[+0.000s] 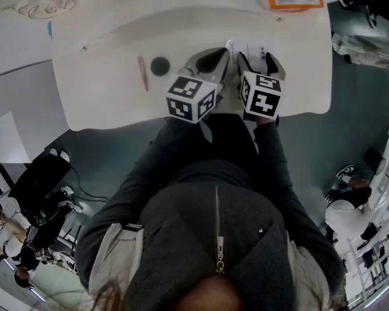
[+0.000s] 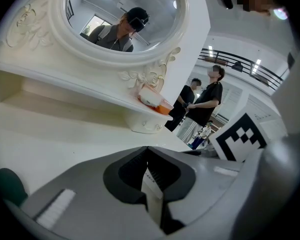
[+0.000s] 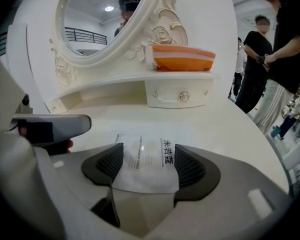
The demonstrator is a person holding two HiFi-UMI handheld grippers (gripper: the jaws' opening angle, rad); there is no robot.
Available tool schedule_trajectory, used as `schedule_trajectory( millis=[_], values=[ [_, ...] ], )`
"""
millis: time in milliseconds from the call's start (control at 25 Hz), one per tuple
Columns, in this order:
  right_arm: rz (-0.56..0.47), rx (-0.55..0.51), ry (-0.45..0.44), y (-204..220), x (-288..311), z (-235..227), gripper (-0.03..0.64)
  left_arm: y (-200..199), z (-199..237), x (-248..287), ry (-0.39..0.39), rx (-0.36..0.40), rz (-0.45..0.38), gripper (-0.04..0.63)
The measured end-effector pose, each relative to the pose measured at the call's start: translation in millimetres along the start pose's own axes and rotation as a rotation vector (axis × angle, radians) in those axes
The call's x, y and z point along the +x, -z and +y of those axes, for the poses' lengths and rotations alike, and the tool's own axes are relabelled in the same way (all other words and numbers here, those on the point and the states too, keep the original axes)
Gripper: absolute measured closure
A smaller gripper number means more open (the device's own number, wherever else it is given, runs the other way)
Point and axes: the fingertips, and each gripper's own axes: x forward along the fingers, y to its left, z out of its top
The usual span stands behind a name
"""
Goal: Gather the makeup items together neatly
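On the white dressing table (image 1: 104,102) lie a red pencil (image 1: 142,74) and a dark round compact (image 1: 160,65), which also shows in the left gripper view as the compact (image 2: 7,184). A flat white printed packet (image 3: 142,161) rests on the tabletop between the wide-apart jaws of my right gripper (image 3: 149,165); the pads do not press it. The same packet (image 1: 246,46) peeks out past the right gripper (image 1: 259,62). My left gripper (image 1: 212,60) sits just left of it, its jaws closed on a thin white printed sheet (image 2: 151,183) seen edge-on in the left gripper (image 2: 148,151).
An oval mirror (image 3: 102,19) in an ornate white frame stands at the back of the table. An orange-and-white box (image 3: 182,57) lies on the raised shelf above a small drawer (image 3: 177,95). People stand to the right beyond the table edge.
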Motion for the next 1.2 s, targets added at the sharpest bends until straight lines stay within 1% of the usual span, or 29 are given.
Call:
schedule_trajectory(
  millis=[160,480,840,880,920,960,1080,1200],
  values=[
    [0.012,-0.018,0.021,0.5,1.1,-0.5,0.287,-0.3,-0.1,-2.6,0.0,-0.001,-0.006,0.586],
    [0.029,-0.006,0.028,0.2,1.9,-0.7,0.29,-1.9,4.2,-10.0,-0.009,-0.013,-0.029,0.586],
    [0.048,-0.011,0.028,-0.4,1.0,-0.1,0.305,-4.2,4.3,-15.7,-0.012,-0.013,-0.033,0.586],
    [0.047,-0.011,0.029,-0.5,0.6,1.2,0.349,-4.1,4.2,-16.2,-0.012,-0.012,-0.032,0.586],
    [0.044,-0.01,0.033,-0.5,0.0,3.4,0.409,-4.1,4.1,-16.7,-0.012,-0.012,-0.031,0.588],
    [0.04,-0.009,0.037,-0.3,-0.5,6.1,0.438,-4.1,3.8,-17.2,-0.011,-0.012,-0.031,0.586],
    [0.033,-0.017,0.043,0.9,-1.2,15.1,0.505,-4.0,3.2,-19.9,-0.01,-0.011,-0.035,0.587],
    [0.038,-0.044,0.032,2.1,0.2,22.1,0.55,-3.5,3.9,-23.6,-0.011,-0.008,-0.039,0.586]
  ],
)
